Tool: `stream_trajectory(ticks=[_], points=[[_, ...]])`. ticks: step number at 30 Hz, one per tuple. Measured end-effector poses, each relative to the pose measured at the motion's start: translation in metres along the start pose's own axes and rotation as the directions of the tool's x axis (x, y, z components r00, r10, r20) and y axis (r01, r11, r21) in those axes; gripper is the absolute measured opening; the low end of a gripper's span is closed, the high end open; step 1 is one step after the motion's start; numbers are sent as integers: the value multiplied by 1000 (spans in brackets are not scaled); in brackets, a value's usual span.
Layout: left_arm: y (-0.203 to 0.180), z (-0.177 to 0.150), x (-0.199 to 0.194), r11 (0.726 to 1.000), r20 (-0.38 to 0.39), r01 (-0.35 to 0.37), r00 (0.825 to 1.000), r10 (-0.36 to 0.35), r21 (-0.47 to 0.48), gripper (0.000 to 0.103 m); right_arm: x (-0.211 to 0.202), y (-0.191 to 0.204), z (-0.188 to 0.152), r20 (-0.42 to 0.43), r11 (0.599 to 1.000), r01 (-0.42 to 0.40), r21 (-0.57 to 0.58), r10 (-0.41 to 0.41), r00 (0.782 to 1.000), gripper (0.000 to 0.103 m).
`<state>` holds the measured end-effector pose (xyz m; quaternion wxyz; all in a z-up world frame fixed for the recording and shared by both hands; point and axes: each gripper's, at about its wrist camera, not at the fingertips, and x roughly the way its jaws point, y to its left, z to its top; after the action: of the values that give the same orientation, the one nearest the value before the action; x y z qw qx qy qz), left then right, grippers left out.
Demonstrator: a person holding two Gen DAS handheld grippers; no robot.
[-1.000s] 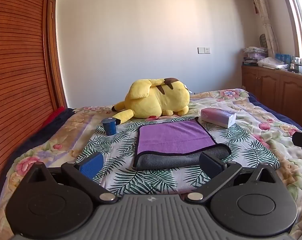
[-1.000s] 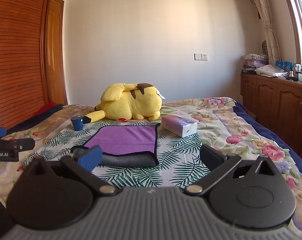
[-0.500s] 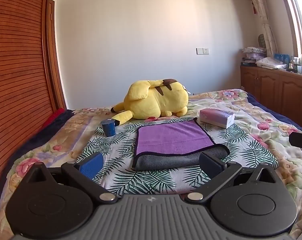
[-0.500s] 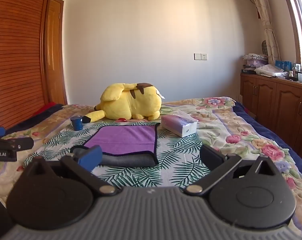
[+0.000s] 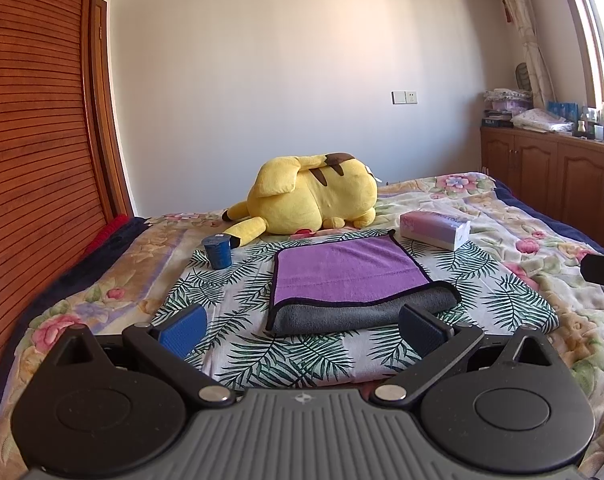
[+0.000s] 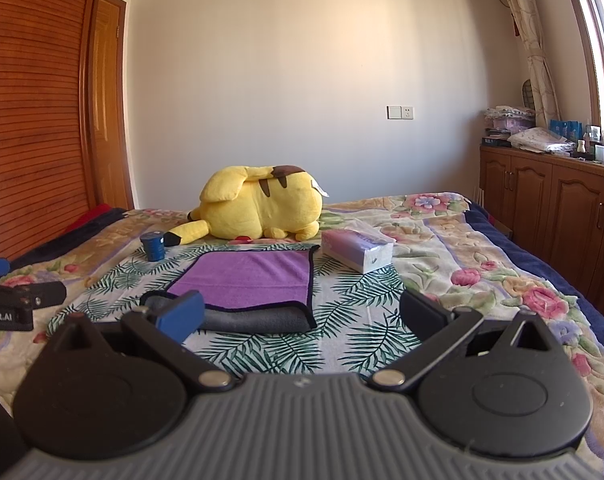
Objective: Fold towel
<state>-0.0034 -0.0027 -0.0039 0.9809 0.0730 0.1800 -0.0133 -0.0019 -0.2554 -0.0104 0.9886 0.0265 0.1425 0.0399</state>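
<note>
A towel, purple on top and grey underneath [image 5: 348, 270], lies folded on the leaf-print cloth on the bed; its grey fold faces me. It also shows in the right wrist view [image 6: 253, 280]. My left gripper [image 5: 302, 326] is open and empty, just short of the towel's near edge. My right gripper [image 6: 302, 314] is open and empty, in front of the towel's right near corner. The left gripper shows at the left edge of the right wrist view [image 6: 17, 300].
A yellow plush toy [image 5: 314, 196] lies behind the towel. A blue cup [image 5: 218, 252] stands to the towel's left, a tissue pack [image 5: 434, 230] to its right. Wooden wardrobe on the left, wooden cabinets [image 6: 550, 196] on the right.
The left gripper has drifted slightly; the towel sits a touch lower left in its view. The right gripper and the towel have not visibly moved.
</note>
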Motion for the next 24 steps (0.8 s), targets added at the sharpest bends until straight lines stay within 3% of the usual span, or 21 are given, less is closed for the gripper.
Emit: stream_trajectory(ticks=[24], points=[[5,2,1,1000,5,-3,1000,3,-4,87,1,2,-1,-2,1000,-1,0,1,1000,103]])
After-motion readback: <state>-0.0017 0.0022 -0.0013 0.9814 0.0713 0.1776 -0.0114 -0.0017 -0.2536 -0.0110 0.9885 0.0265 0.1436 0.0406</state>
